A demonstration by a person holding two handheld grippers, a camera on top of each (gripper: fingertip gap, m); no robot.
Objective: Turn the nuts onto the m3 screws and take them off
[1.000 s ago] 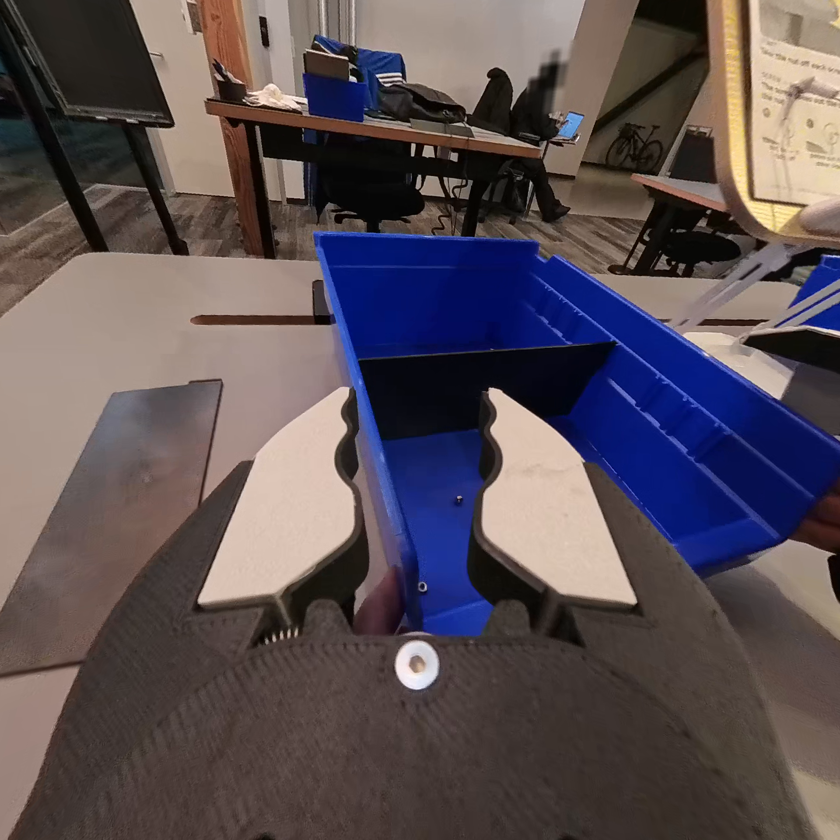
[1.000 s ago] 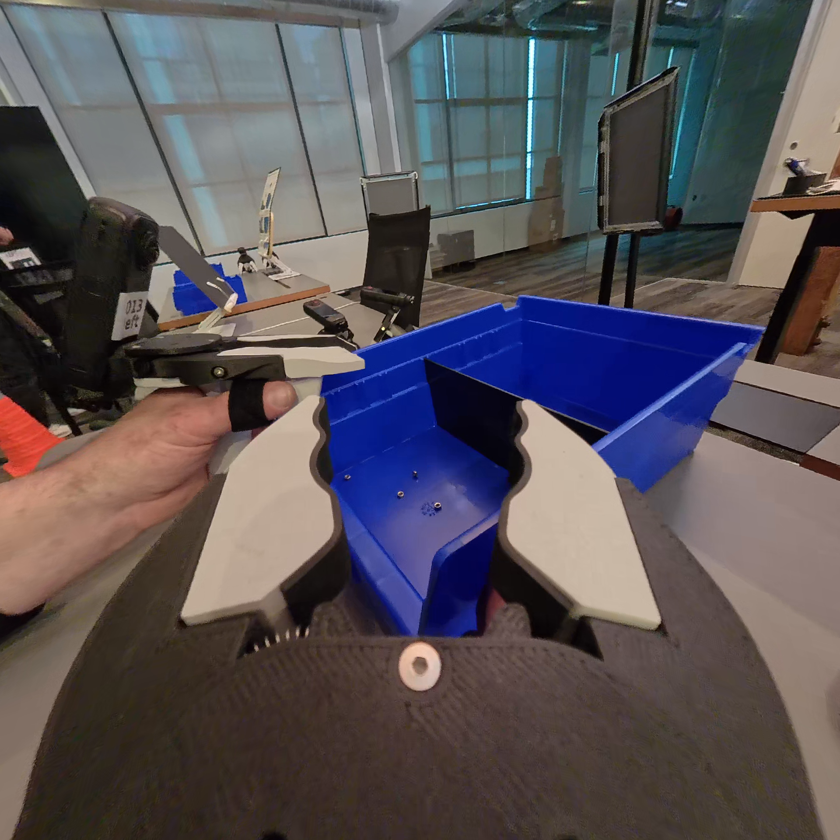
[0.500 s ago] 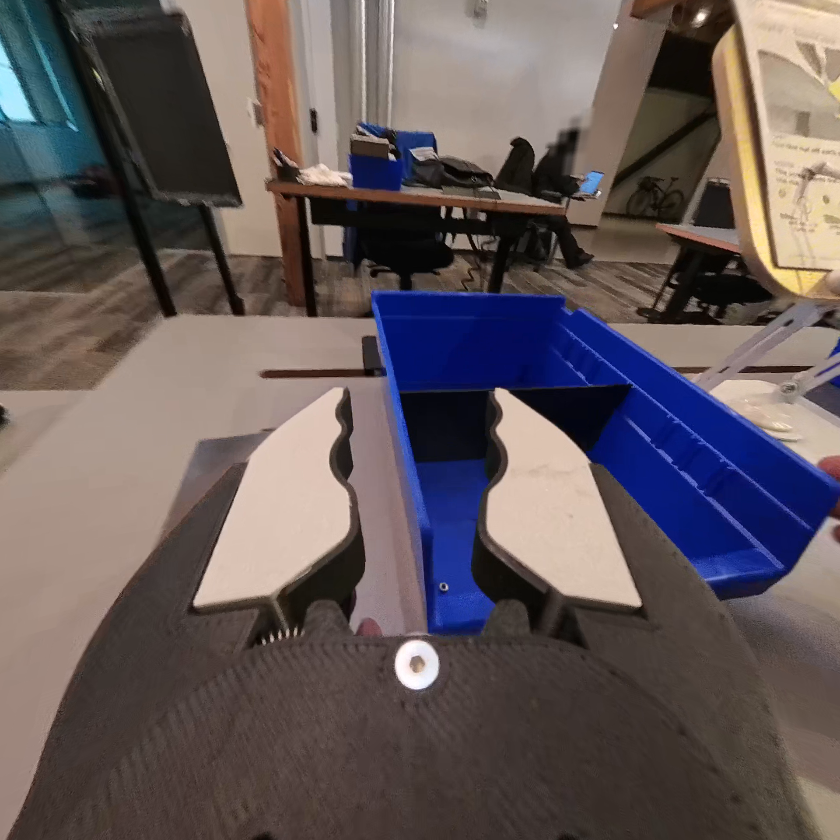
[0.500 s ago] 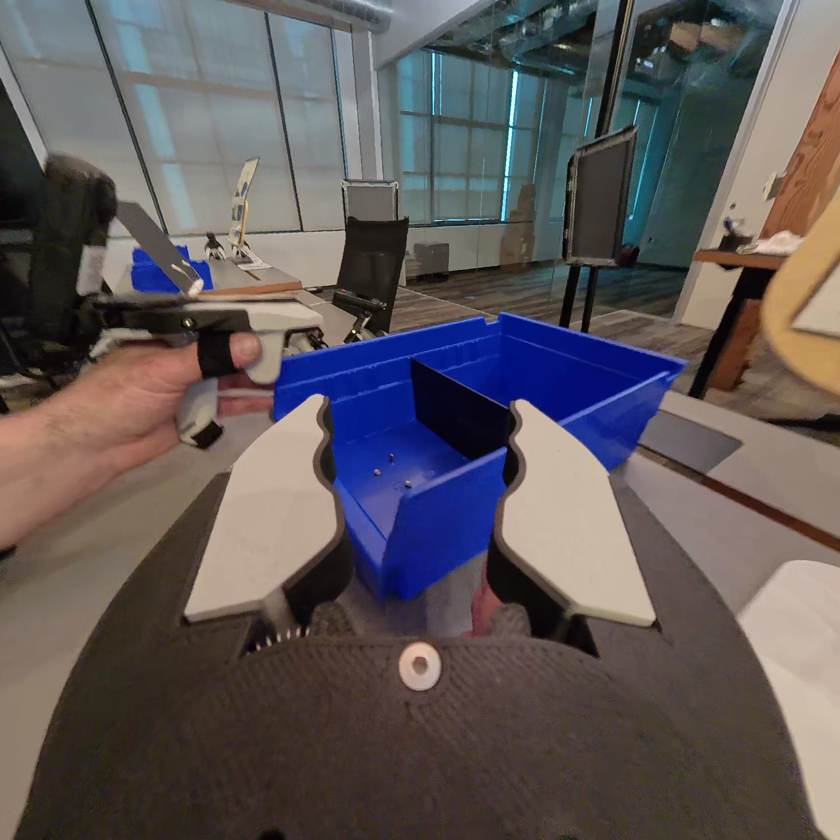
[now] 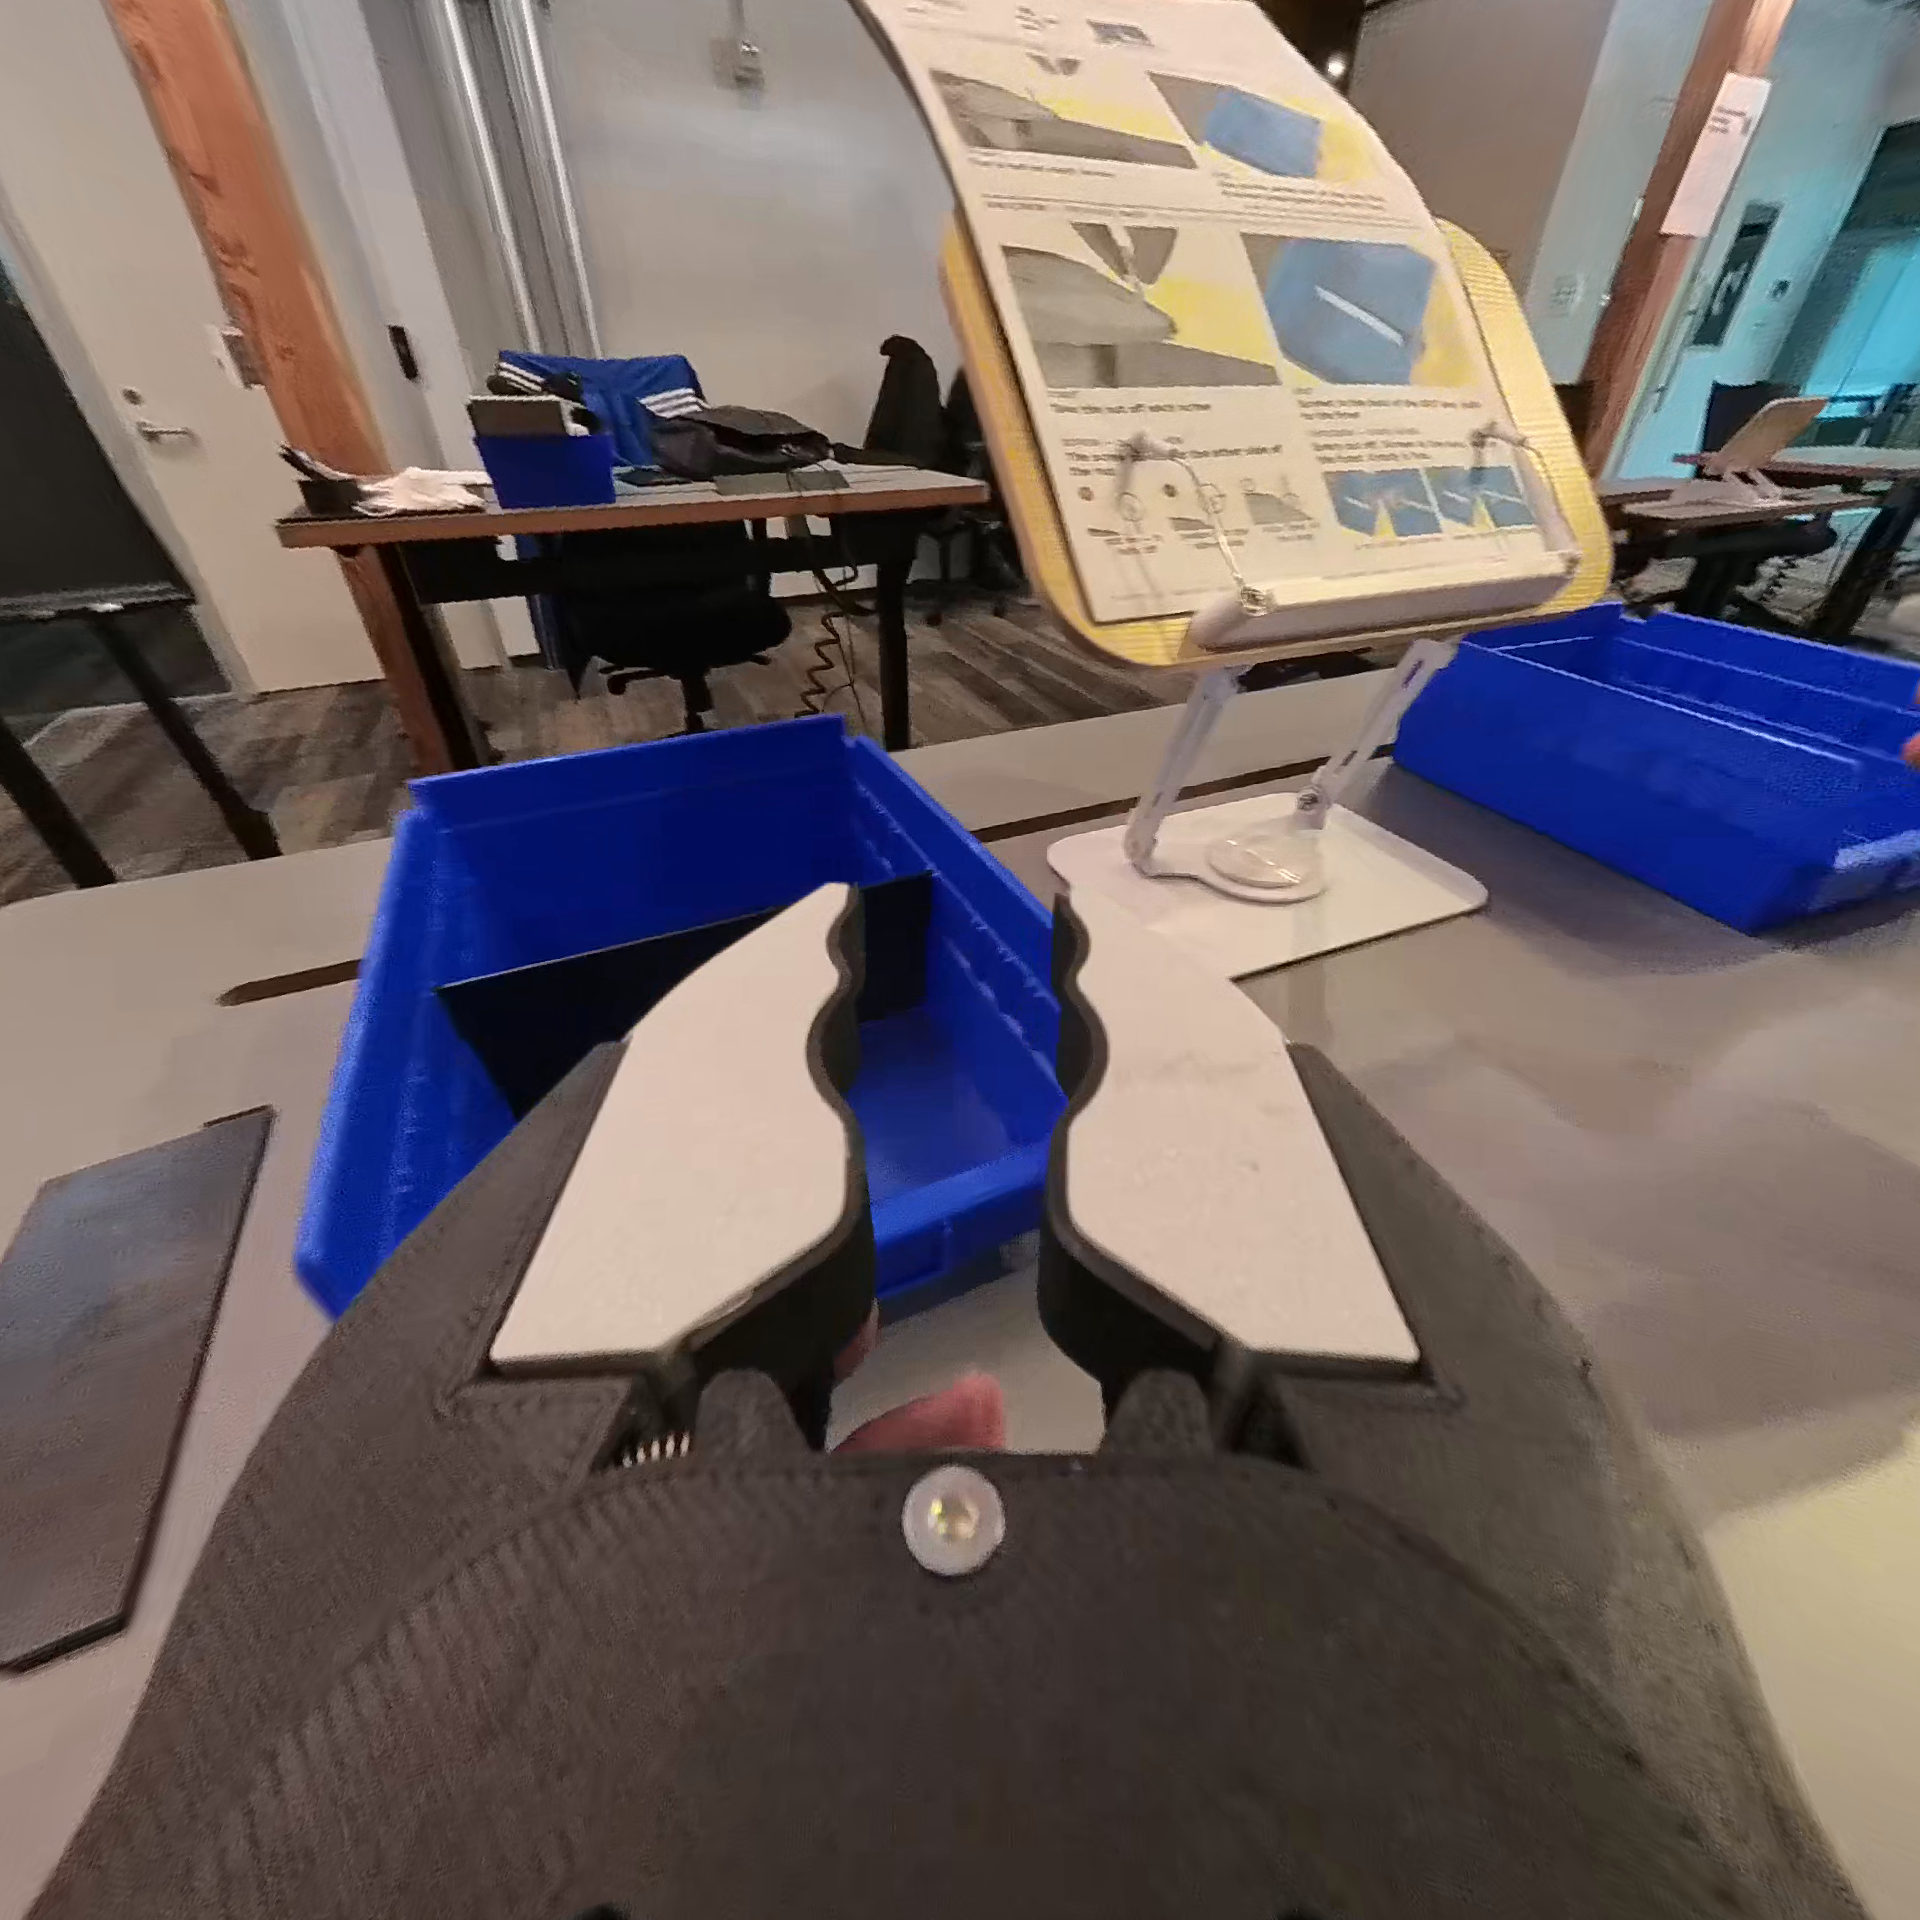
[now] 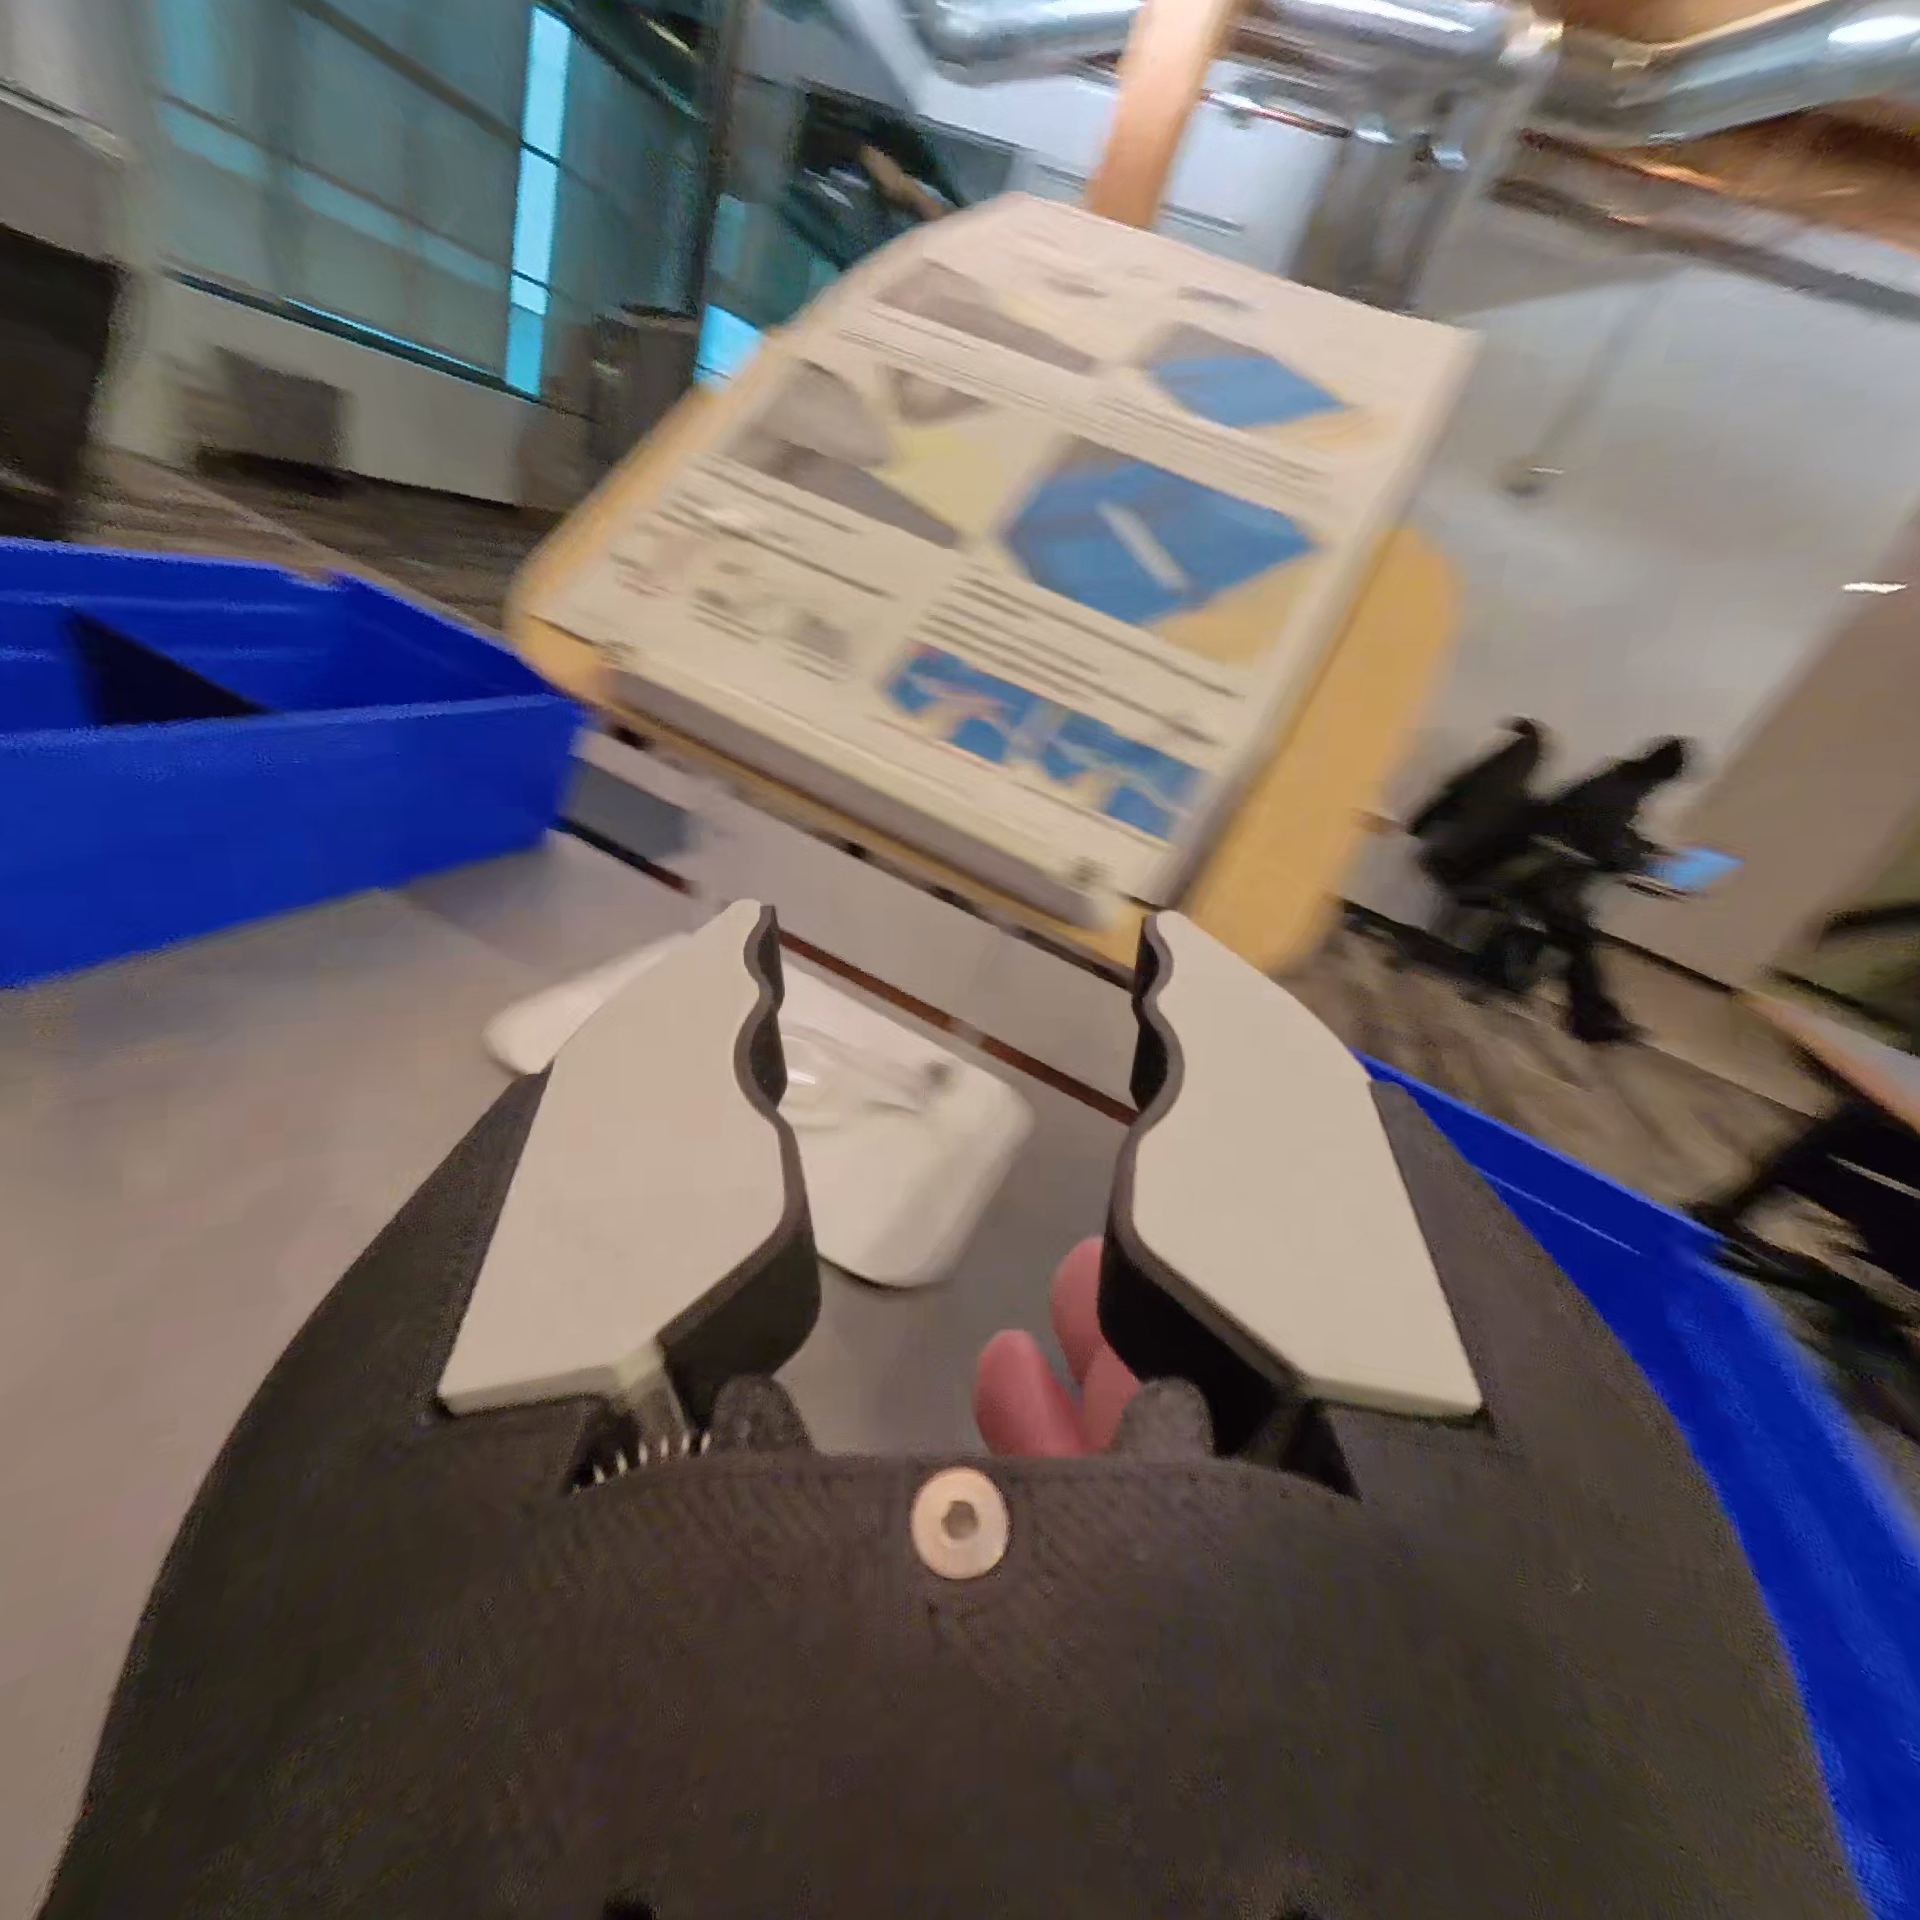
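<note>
A blue bin (image 5: 644, 831) with a black divider (image 5: 582, 997) stands on the grey table in the left wrist view. My left gripper (image 5: 951, 925) is open and empty, held above the bin's near right corner. No nuts or screws show in it from here. In the right wrist view, which is blurred, the same bin (image 6: 260, 790) lies at the far left. My right gripper (image 6: 956, 935) is open and empty and points at the base of a document stand (image 6: 904, 1143). A second blue bin (image 6: 1683, 1351) edges in at the right.
An instruction sheet on a yellow board (image 5: 1247, 343) stands on a white stand (image 5: 1268, 873) behind the bin. A second blue bin (image 5: 1662, 769) sits at the right. A dark metal plate (image 5: 114, 1382) lies at the left. Desks and chairs fill the background.
Both grippers pulled back from the divided bin and swung right. The left one rose above its corner; the right one now faces the document stand. Both stayed open.
</note>
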